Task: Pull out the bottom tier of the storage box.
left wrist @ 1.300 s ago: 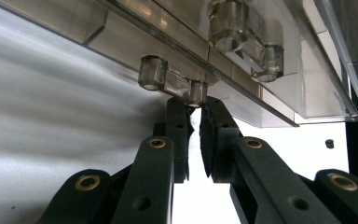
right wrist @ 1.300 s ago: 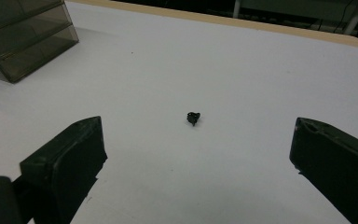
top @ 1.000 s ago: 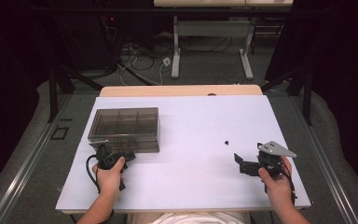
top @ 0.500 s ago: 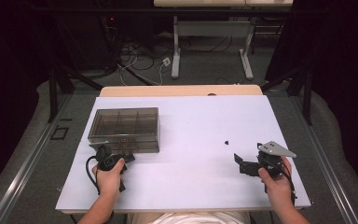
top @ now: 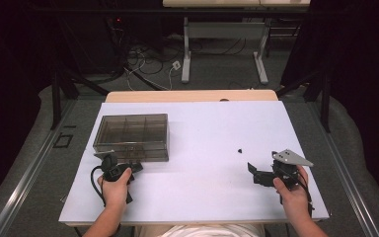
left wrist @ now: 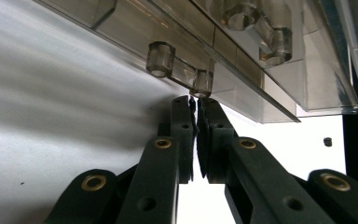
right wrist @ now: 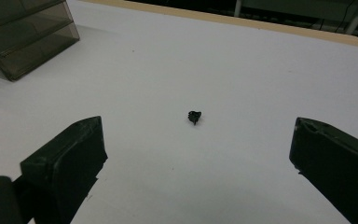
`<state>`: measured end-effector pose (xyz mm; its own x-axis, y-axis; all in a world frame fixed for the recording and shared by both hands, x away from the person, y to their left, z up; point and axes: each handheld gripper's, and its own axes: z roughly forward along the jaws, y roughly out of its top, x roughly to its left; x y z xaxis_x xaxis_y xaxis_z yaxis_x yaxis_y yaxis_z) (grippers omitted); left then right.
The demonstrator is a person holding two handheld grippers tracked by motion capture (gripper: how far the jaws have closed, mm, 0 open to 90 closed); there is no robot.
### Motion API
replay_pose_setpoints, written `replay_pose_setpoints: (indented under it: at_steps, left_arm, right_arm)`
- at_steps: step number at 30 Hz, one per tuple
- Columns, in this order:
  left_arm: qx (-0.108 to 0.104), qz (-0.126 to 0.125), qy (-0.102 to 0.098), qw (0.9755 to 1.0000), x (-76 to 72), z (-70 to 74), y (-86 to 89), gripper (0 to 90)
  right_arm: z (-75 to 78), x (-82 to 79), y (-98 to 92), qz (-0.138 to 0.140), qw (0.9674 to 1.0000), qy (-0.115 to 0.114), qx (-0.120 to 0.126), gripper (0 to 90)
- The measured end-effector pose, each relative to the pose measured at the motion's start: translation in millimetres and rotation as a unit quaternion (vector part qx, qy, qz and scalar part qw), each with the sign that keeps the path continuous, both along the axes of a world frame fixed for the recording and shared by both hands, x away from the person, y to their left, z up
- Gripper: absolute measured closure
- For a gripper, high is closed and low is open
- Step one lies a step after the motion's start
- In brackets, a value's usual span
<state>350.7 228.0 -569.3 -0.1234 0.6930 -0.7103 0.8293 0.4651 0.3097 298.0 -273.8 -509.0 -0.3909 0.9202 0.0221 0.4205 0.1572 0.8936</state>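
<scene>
Risk lies at the box (top: 132,136) near the desk's (top: 202,197) left: left gripper (left wrist: 196,103), clenched at its latch (left wrist: 179,70), may slip off; right gripper (right wrist: 196,154), spread wide, faces the small black part (right wrist: 194,116).

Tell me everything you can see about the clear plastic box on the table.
The box is a smoky, see-through plastic organizer, rectangular and shallow, with inner dividers forming several compartments; what they hold cannot be told. Its lid appears closed. It lies flat on the left half of the white table. On its near edge, clear moulded knobs stick out like a latch or hinge. The left tongs, jaws together, sit right at one such knob; whether they pinch it cannot be told.
</scene>
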Motion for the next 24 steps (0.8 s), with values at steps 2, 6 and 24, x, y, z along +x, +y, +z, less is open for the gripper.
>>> replay_pose_setpoints:
  at_steps: [2,6,24]
  left_arm:
    - [0.002,0.0,-0.003,1.0,-0.6,-0.1,-0.2,83.8]
    - [0.004,0.005,-0.012,0.9999,-1.2,0.0,-1.6,81.6]
    - [0.001,0.035,-0.04,0.9986,-3.4,-3.5,-5.2,81.8]
  right_arm:
    - [0.1,-0.2,0.2,-0.002,1.0,0.0,0.001,3.0]
    - [-0.1,0.0,-0.1,0.0,1.0,-0.001,-0.002,3.0]
    - [-1.3,0.8,1.1,0.002,1.0,0.001,-0.004,3.0]
